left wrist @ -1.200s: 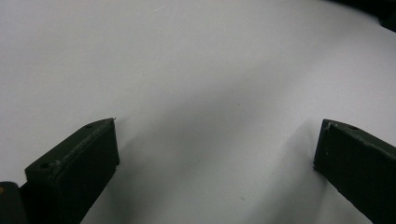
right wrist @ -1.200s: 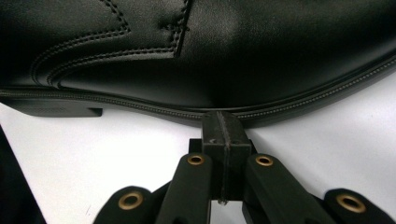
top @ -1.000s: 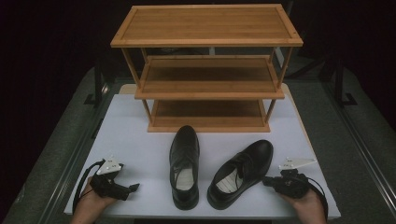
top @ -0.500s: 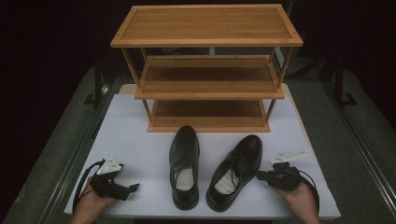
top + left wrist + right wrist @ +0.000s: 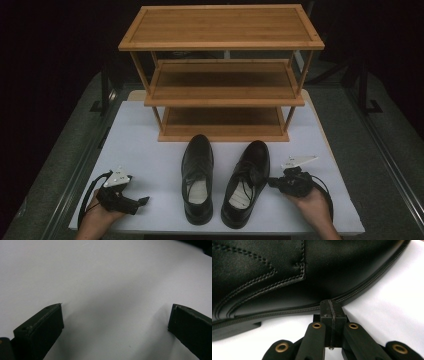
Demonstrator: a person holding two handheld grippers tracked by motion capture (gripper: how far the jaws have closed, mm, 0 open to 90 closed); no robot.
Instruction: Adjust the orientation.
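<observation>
Two black leather lace-up shoes stand on the white table top (image 5: 145, 145), toes toward the rack. The left shoe (image 5: 197, 175) points straight at it; the right shoe (image 5: 248, 181) stands almost parallel beside it. My right gripper (image 5: 272, 182) is shut with nothing between its jaws, and its closed tips (image 5: 331, 305) press against the sole edge on the outer side of the right shoe (image 5: 274, 272). My left gripper (image 5: 142, 201) rests at the front left of the table, well left of the shoes. Its jaws stand wide open over bare white surface (image 5: 116, 307).
A three-tier bamboo shoe rack (image 5: 220, 42) stands at the back of the table, just beyond the shoes' toes; its shelves hold nothing. Dark metal frames run along both table sides. Bare white surface lies between my left gripper and the left shoe.
My right gripper has slid left, pushing the right shoe; the shoe has swung from a slant to nearly parallel with the left shoe. The left gripper has stayed put.
</observation>
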